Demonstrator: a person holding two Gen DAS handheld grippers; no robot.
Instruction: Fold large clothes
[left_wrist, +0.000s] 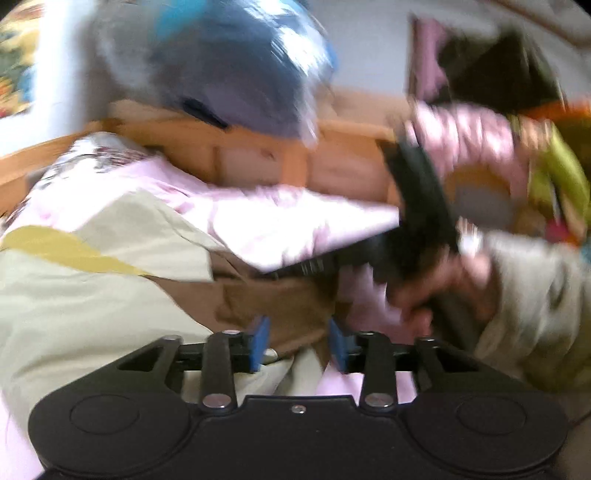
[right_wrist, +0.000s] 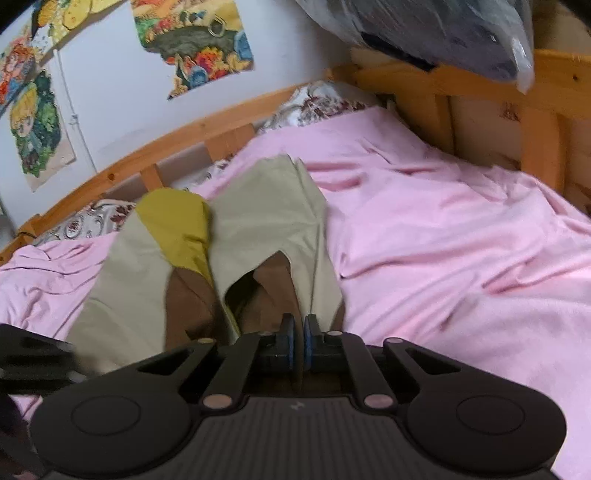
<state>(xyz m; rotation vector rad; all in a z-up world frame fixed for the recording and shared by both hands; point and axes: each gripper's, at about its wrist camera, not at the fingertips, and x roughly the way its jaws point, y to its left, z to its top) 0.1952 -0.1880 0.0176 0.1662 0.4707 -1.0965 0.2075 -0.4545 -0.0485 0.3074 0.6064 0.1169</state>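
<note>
A large garment (right_wrist: 258, 229) in beige, mustard yellow and brown lies on the pink bedsheet (right_wrist: 443, 229). My right gripper (right_wrist: 300, 343) is shut on the garment's brown and beige edge at its near end. In the blurred left wrist view the garment (left_wrist: 92, 280) spreads to the left. My left gripper (left_wrist: 299, 343) is open, its blue pads on either side of a brown fold (left_wrist: 288, 306) without closing on it. The right gripper (left_wrist: 417, 206) and the hand holding it show at the right of that view.
A wooden bed frame (right_wrist: 480, 85) runs around the mattress. A floral pillow (right_wrist: 317, 103) lies at the bed's far end. A plastic-wrapped dark bundle (right_wrist: 443, 33) hangs above the headboard. Posters (right_wrist: 195, 44) cover the wall at left.
</note>
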